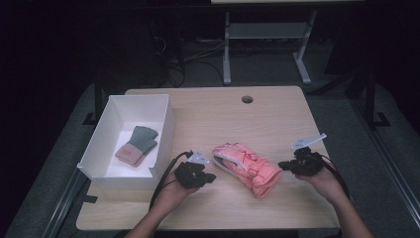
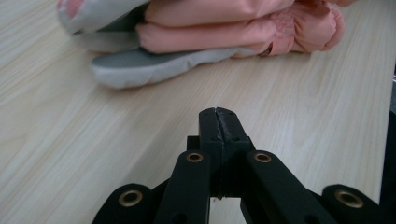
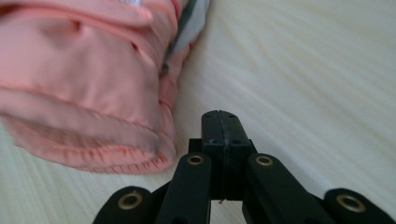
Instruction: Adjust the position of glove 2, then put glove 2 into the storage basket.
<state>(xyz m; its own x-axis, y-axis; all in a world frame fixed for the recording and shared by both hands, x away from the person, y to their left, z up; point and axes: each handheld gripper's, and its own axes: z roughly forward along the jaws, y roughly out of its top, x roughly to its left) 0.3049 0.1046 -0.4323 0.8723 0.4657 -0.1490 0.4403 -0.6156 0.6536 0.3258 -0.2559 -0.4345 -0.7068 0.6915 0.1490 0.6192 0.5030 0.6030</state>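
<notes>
A pair of pink padded gloves (image 1: 247, 167) with grey-white palms lies stacked in the middle of the wooden table (image 1: 277, 114). My left gripper (image 1: 212, 177) rests just left of the gloves, jaws pressed together on nothing. In the left gripper view the shut gripper (image 2: 218, 112) points at the gloves (image 2: 233, 28), a short gap away. My right gripper (image 1: 282, 165) sits at the gloves' right end, also shut and empty. The right gripper view has its tips (image 3: 220, 114) beside the pink cuff (image 3: 88, 88), not touching it.
A white open box (image 1: 111, 126) stands at the table's left, holding a grey-green and pink glove pair (image 1: 137, 145). A round cable hole (image 1: 247, 99) is near the far edge. Cables trail from both grippers. A desk frame (image 1: 267, 44) stands beyond on the floor.
</notes>
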